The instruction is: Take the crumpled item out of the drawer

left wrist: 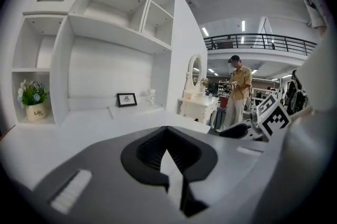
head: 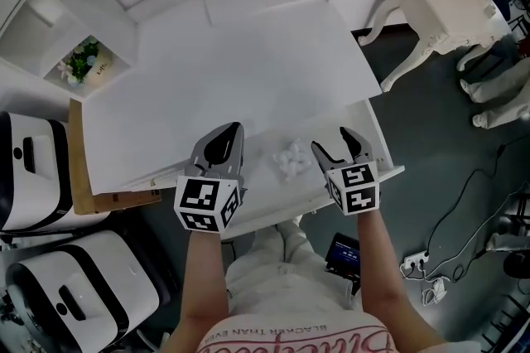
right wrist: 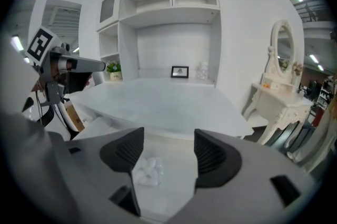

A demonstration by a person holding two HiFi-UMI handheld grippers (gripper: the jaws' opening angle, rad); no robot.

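The crumpled item (head: 291,159), a white wad in the open drawer (head: 267,192), looks light and soft, best pinched across its middle. The right gripper (head: 333,140) hovers near it, jaws wide; the left gripper (head: 228,134) has its jaws together, empty.

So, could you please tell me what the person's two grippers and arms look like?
Both the left gripper and the right gripper have grey bodies and black, ribbed jaw pads. Each carries a white cube printed with black square markers at its rear. No cables show. The forearms are uncovered, with no sleeves in view. The person wears a light top with pink lettering.
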